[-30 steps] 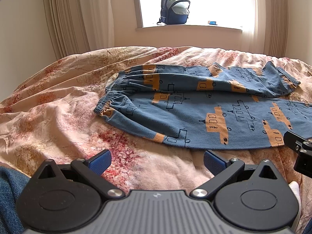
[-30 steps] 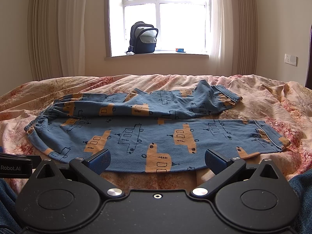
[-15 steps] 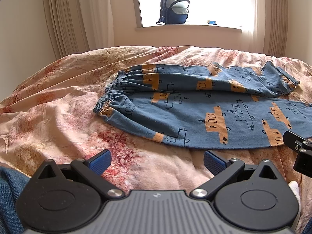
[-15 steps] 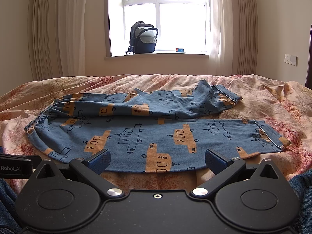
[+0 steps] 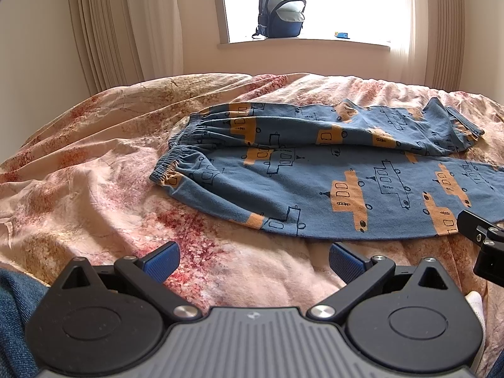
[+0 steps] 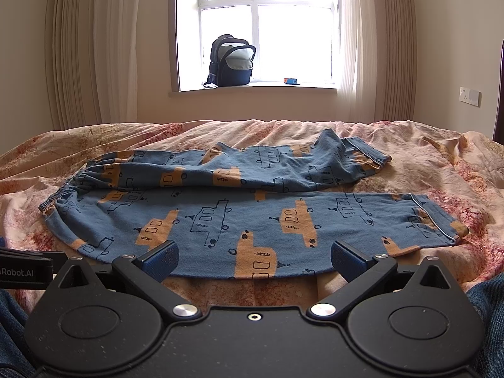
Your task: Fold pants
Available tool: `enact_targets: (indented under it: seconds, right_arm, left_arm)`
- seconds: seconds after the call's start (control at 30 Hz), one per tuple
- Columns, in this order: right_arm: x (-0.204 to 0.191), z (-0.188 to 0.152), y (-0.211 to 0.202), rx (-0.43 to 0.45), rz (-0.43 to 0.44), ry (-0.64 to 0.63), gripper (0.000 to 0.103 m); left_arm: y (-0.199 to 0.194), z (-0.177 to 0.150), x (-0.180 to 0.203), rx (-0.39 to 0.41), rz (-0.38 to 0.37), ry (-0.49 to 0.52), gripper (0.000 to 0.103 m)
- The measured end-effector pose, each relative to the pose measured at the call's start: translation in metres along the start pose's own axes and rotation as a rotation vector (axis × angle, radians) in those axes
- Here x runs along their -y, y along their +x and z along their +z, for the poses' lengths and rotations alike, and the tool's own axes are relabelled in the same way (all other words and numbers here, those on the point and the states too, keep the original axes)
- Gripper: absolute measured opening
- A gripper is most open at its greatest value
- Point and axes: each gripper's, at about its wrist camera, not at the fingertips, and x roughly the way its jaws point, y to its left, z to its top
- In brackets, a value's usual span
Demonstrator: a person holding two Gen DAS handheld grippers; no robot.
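Right wrist view: blue cotton pants printed with orange vehicles (image 6: pixel 252 217) lie spread on the pink floral bedspread (image 6: pixel 441 157), just ahead of my right gripper (image 6: pixel 253 260). Its blue-padded fingers (image 6: pixel 159 260) stand wide apart, holding nothing, near hem edge between them. Left wrist view: my left gripper (image 5: pixel 252 261) likewise spread, empty, over bare bedspread, pants at 1 o'clock. Long axis runs 9 to 3 o'clock: elastic waistband (image 6: pixel 63 195) at 9, cuffs (image 6: pixel 441 223) at 3. Far leg rumpled, its cuff kinked toward 12. I judge both grippers hang low at the near edge ready to pinch it; no fold begun. Dark backpack (image 6: pixel 233 61) on windowsill, 12 o'clock.
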Motion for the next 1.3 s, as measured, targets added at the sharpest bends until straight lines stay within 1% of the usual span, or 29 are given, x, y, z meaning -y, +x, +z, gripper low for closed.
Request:
enact_targets:
  seconds: [0.43, 0.57, 0.73, 0.9, 0.97, 1.07, 1.13, 1.17, 1.2, 1.3]
  right_arm:
    - [0.000, 0.003, -0.001, -0.003, 0.000, 0.000, 0.103]
    - [-0.001, 0.002, 0.000, -0.009, -0.006, -0.002, 0.103]
    - [-0.001, -0.002, 0.004, -0.028, 0.004, -0.011, 0.103]
    - [-0.002, 0.002, 0.004, -0.038, 0.020, -0.019, 0.103]
    - [-0.003, 0.005, 0.005, -0.038, 0.027, -0.033, 0.103]
    - [-0.001, 0.016, 0.005, -0.024, 0.039, -0.055, 0.103]
    - [0.002, 0.024, 0.006, -0.014, 0.053, -0.068, 0.103]
    - [0.004, 0.033, 0.010, -0.002, 0.063, -0.095, 0.103]
    - [0.004, 0.033, 0.010, -0.002, 0.063, -0.095, 0.103]
    - [0.011, 0.048, 0.018, 0.025, 0.094, -0.125, 0.103]
  left_arm:
    - [0.001, 0.000, 0.000, -0.003, -0.008, -0.008, 0.103]
    - [0.003, 0.002, -0.002, -0.011, -0.064, -0.023, 0.103]
    - [0.003, 0.008, -0.008, -0.006, -0.103, -0.045, 0.103]
    - [0.004, 0.020, -0.018, -0.021, -0.173, -0.093, 0.103]
    - [0.008, 0.026, -0.022, -0.036, -0.195, -0.108, 0.103]
    - [0.012, 0.041, -0.028, -0.027, -0.211, -0.123, 0.103]
    - [0.014, 0.053, -0.032, 0.001, -0.216, -0.128, 0.103]
    - [0.015, 0.062, -0.033, 0.025, -0.220, -0.126, 0.103]
    - [0.017, 0.072, -0.035, 0.050, -0.226, -0.120, 0.103]
    - [0.029, 0.100, -0.038, 0.094, -0.244, -0.090, 0.103]
